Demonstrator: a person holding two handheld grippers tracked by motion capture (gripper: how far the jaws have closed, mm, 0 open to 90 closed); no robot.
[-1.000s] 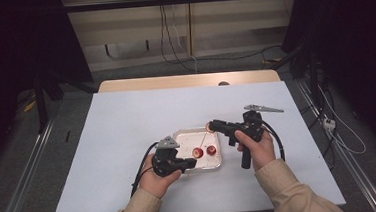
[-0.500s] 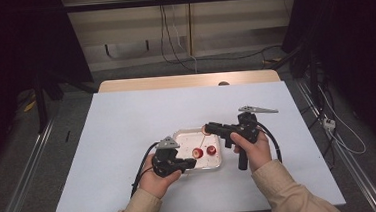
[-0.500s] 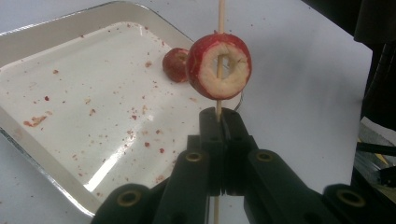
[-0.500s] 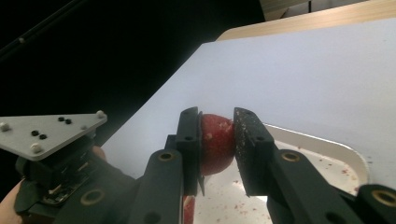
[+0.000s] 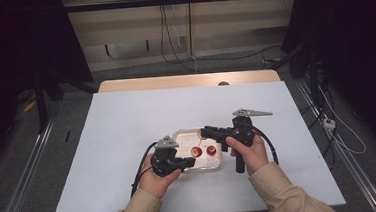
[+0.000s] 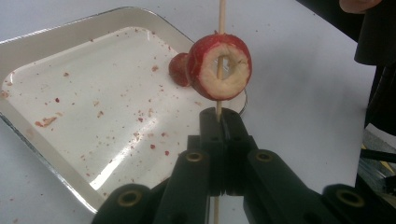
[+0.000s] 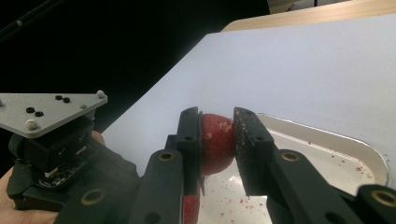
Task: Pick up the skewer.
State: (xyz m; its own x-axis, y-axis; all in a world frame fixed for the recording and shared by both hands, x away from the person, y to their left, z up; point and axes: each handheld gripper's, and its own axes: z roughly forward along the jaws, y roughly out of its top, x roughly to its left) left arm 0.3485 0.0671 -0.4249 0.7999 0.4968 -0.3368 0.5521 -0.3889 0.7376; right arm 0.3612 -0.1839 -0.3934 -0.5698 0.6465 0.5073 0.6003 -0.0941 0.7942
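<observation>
A: Where's the skewer (image 6: 222,18)?
B: Upright over the tray's near right part, a cored red fruit ring (image 6: 220,66) threaded on it, pale flesh showing.
A: And the other red piece (image 7: 216,142)?
B: Just right of it, above the tray (image 5: 185,135).

Bright tabletop, dark surround, tray glare

Sleeves: I see tan, loose-cuffed sleeves (image 5: 277,192) on both my forearms.
Left gripper (image 5: 189,162): matte black body, with a grey three-cornered plate on top behind the jaws.
Right gripper (image 5: 205,131): black pistol-shaped body, with a matching grey plate (image 5: 251,113) at the rear.
Jaw links: black bars with brass-coloured pivot pins (image 6: 194,157) just below my pads.
Plate detail: small black and white screws (image 7: 31,124) dot the other gripper's plate.
Cables: a black cable (image 5: 141,164) loops back from each handle.
</observation>
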